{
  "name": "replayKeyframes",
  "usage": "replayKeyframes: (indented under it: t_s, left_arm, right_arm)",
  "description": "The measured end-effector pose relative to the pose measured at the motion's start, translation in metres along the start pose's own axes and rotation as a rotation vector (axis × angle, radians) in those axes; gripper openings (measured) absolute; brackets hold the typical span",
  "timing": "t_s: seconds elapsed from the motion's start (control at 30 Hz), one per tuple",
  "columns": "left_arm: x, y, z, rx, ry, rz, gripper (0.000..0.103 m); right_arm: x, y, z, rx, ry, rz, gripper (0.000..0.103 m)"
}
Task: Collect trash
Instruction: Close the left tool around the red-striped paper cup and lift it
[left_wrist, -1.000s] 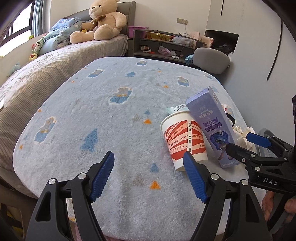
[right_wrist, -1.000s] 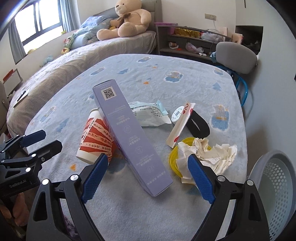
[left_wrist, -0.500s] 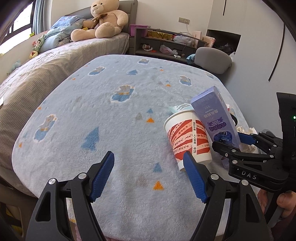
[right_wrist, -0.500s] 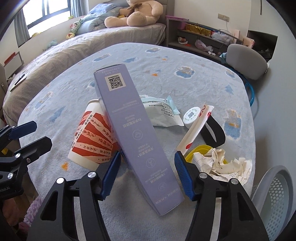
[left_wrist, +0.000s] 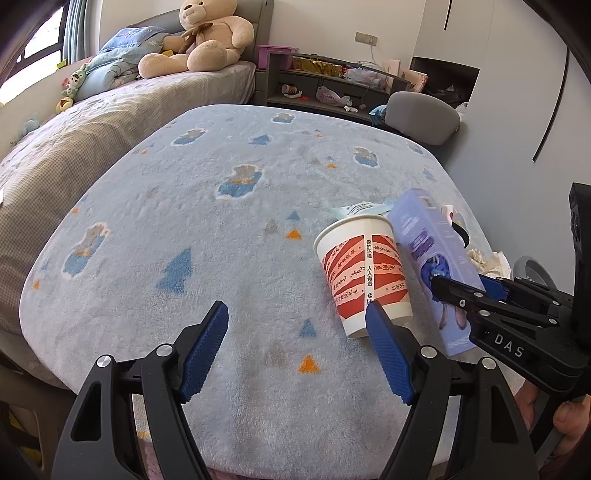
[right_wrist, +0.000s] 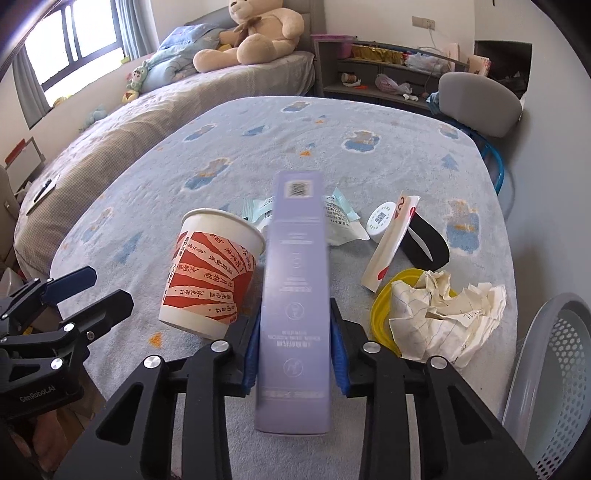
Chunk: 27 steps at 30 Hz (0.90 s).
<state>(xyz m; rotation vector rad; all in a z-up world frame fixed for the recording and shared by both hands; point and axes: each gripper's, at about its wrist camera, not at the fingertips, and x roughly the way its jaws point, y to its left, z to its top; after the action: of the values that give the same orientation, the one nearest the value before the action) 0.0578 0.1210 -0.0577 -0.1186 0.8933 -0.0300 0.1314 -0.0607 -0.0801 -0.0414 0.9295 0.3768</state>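
Right wrist view — jaws closing on the purple box (right_wrist: 295, 314)
Right gripper (right_wrist: 295, 343) pads touch both sides; paper cup (right_wrist: 212, 280) at ten o'clock. Left gripper (left_wrist: 295, 350) — jaws apart, empty.

Long lilac box (right_wrist: 295, 295) tilted against red-and-white paper cup (right_wrist: 212, 273), slightly blurred.

A teddy bear (right_wrist: 258, 29) sits on the bed (right_wrist: 147, 110) at eleven o'clock. A grey chair (right_wrist: 480, 103) stands at one o'clock.

On the blanket (right_wrist: 369, 122) the cup (right_wrist: 212, 273) lies just left of the box (right_wrist: 295, 295), crumpled paper (right_wrist: 443, 317) to its right.
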Motion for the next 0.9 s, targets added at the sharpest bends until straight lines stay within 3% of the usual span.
replayKeyframes:
  t_s: [0.6, 0.9]
  left_arm:
    - [0.006, -0.031, 0.014, 0.022, 0.028, -0.05, 0.074]
    - [0.038, -0.048, 0.021, 0.021, 0.109, -0.047, 0.074]
  right_arm:
    - [-0.06, -0.015, -0.02, 0.139, -0.104, 0.013, 0.031]
    - [-0.08, -0.037, -0.04, 0.217, -0.121, -0.011, 0.031]
